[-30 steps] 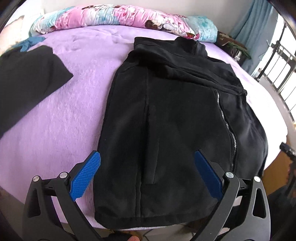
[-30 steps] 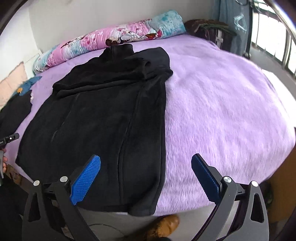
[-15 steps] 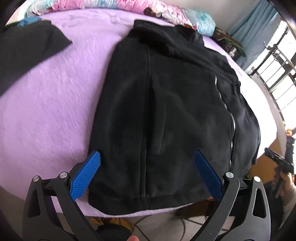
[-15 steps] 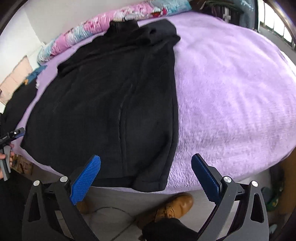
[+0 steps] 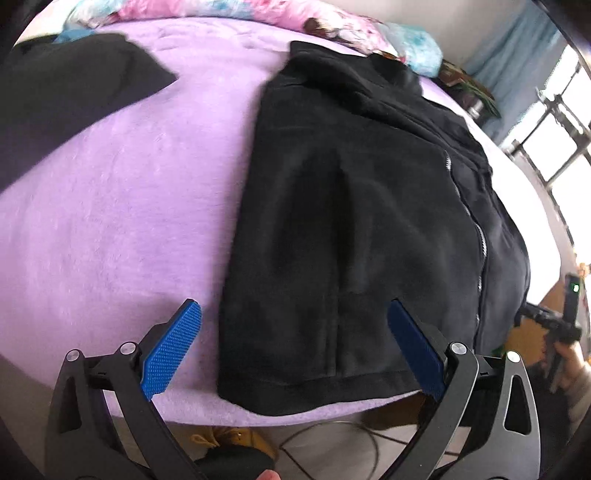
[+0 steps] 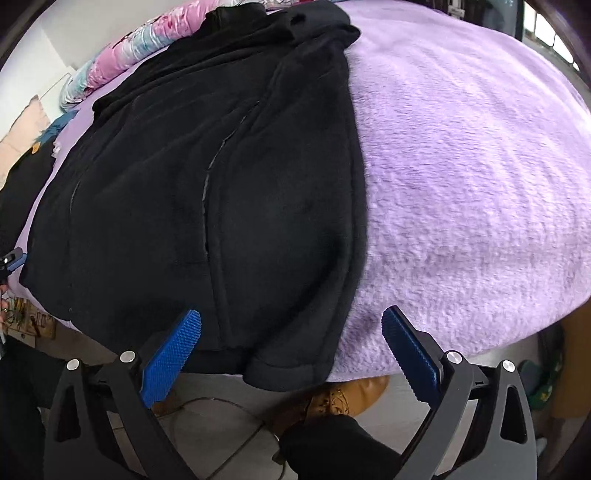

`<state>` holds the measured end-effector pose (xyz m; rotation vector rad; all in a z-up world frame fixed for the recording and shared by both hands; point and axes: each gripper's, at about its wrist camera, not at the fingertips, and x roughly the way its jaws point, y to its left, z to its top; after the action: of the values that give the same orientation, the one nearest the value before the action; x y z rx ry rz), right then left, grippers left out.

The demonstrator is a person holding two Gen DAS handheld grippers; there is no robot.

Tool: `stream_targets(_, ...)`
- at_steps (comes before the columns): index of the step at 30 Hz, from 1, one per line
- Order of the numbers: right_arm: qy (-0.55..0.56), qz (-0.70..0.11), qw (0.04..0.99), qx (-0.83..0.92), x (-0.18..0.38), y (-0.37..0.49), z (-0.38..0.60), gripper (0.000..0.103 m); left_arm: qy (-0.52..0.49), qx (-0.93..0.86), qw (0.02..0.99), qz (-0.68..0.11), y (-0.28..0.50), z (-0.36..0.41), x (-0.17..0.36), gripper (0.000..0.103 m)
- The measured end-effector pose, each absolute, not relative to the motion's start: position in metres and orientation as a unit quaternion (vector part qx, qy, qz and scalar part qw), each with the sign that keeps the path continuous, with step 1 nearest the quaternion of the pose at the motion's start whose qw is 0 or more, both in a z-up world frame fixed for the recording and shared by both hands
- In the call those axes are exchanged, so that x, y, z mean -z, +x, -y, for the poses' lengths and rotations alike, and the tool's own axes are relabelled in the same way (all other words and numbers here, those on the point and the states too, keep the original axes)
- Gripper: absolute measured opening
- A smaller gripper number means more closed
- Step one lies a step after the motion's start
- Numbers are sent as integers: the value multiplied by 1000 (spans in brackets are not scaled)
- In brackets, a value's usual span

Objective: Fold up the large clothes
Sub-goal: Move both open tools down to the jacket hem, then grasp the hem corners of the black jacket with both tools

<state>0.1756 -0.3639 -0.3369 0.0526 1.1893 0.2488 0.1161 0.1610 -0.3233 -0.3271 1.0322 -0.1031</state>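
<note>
A black zip-up fleece jacket [image 5: 354,221] lies flat on the purple bed cover, collar at the far end, hem at the near bed edge. It also shows in the right wrist view [image 6: 207,192]. My left gripper [image 5: 295,350] is open and empty, its blue pads either side of the hem's left corner, just above it. My right gripper [image 6: 291,354] is open and empty, its pads astride the hem's right corner [image 6: 288,373], which hangs over the bed edge.
A second black garment [image 5: 62,96] lies on the purple bed cover [image 5: 110,229] at the far left. Floral pillows [image 5: 258,14] line the far side. The floor, cables and a tan boot [image 6: 347,398] lie below the bed edge. A window railing [image 5: 554,122] is at right.
Both grippers have moved down and closer to the jacket's hem at the near bed edge. Both stay open.
</note>
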Motion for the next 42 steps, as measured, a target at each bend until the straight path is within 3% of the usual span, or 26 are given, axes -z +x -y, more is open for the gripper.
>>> stream_targets(8,15,-564,812,-149,344,177,348,96,-139,66,836,-527,122,-150,342,97)
stream_targets(14,74,-570,802,-163,341,181,353,86,-120,110,825,-541,123,-128,341,97)
stream_targets(16,109,-570,797,-167,340,183,361,77,-162,112,820,-538,124,-138,342,97)
stream_targets(18,109,-571,796,-169,337,180,363,53,-186,115,816,-536,124,-144,341,96)
stream_targets(19,104,-571,797,-167,337,179,364,47,-187,113,815,-537,123,-145,342,95)
stream_targets(20,107,-572,796,-164,337,179,367,39,-178,106,814,-543,123,-146,344,89)
stream_targets(26,142,-570,790,-179,334,180,376,18,-190,79,808,-552,126,-153,344,65)
stream_targets(27,140,-569,791,-177,333,176,374,10,-196,79,807,-552,125,-157,344,62)
stream_targets(32,145,-569,789,-180,332,177,380,10,-220,93,801,-549,122,-162,343,30)
stream_targets(40,145,-554,797,-194,317,175,388,10,-213,93,802,-550,124,-158,337,13)
stream_targets(42,139,-550,801,-194,314,175,389,10,-216,93,802,-549,124,-158,333,13)
